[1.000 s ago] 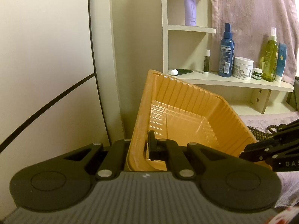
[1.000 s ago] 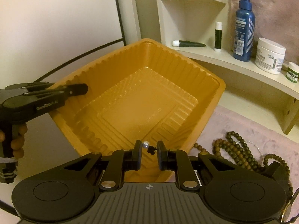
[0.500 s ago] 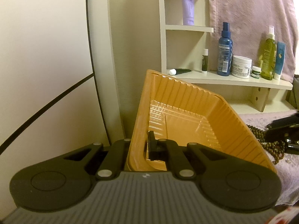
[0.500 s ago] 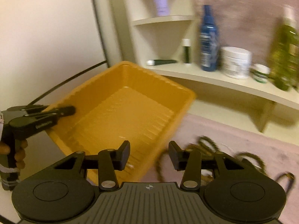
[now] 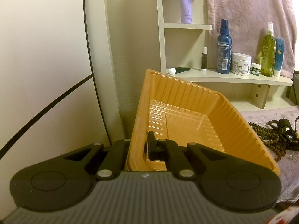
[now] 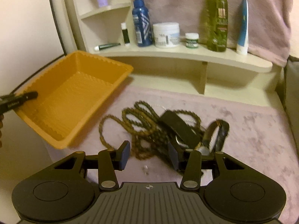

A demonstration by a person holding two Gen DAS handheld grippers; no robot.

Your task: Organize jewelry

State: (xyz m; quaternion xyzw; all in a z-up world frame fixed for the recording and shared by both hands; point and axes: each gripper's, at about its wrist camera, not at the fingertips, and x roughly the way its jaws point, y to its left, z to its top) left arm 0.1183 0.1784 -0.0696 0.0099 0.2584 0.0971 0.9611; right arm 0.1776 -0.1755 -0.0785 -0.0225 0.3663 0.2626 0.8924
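Tray held tilted, jewelry mostly still on the cloth.
Orange tray [image 6: 74, 97] looks empty, clamped at its wall by left gripper [image 5: 138, 149]; bead necklaces [image 6: 142, 123], watches [image 6: 179, 128], small earring [image 6: 145, 168] lie beside it; right gripper [image 6: 148, 155] spread wide above them, holding nothing.

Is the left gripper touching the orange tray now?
Touching. The left wrist view shows the left gripper shut on the orange tray, one finger inside its wall and one outside.

Home dressing corner, cream shelf [image 6: 186, 53] of toiletry bottles [image 6: 216, 18], mauve plush cloth [image 6: 252, 130] on the surface
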